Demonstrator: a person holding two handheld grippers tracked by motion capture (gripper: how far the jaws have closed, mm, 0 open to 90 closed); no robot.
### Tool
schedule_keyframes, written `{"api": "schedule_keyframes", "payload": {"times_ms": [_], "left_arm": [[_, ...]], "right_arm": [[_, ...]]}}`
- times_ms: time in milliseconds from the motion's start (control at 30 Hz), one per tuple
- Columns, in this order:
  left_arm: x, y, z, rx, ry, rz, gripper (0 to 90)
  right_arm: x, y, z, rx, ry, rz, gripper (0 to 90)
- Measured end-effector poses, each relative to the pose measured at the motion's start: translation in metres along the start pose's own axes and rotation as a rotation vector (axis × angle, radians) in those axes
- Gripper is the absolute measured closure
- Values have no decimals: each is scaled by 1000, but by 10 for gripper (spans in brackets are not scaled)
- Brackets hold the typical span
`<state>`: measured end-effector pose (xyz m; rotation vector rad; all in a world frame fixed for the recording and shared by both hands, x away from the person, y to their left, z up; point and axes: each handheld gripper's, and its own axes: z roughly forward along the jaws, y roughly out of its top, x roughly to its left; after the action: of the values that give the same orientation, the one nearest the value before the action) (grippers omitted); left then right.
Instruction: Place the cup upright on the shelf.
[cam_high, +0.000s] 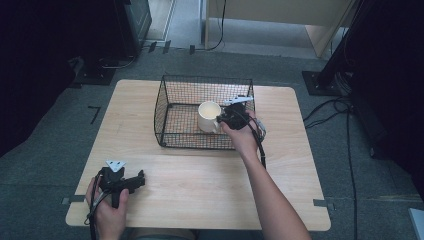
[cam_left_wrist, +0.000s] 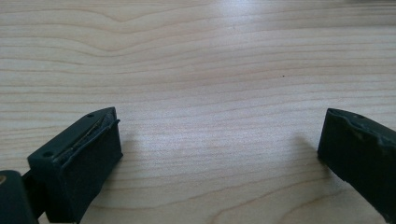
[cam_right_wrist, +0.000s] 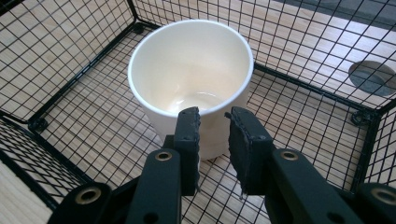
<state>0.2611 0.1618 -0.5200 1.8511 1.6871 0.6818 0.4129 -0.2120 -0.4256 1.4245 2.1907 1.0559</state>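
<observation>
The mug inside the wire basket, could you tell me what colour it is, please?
The mug is plain cream-white, inside and out, clearest in the right gripper view.

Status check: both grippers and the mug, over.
Right gripper inside wire basket, jaws nearly closed at the mug; grip unclear. Left gripper open over bare table. Nothing obstructing.

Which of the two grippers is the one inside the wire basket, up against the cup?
The right gripper. It reaches into the black wire basket, its jaws nearly closed at the cream ceramic cup. The left gripper rests on the wooden table with its jaws wide apart.
</observation>
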Motion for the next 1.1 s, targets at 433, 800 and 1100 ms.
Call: {"api": "schedule_keyframes", "payload": {"times_ms": [433, 800, 1100], "left_arm": [[0, 0, 0, 1, 0, 0, 0], [0, 0, 0, -1, 0, 1, 0], [0, 0, 0, -3, 0, -1, 0]], "right_arm": [[5, -9, -32, -80, 10, 0, 450], [15, -28, -68, -110, 4, 15, 26], [13, -60, -104, -123, -27, -9, 0]]}}
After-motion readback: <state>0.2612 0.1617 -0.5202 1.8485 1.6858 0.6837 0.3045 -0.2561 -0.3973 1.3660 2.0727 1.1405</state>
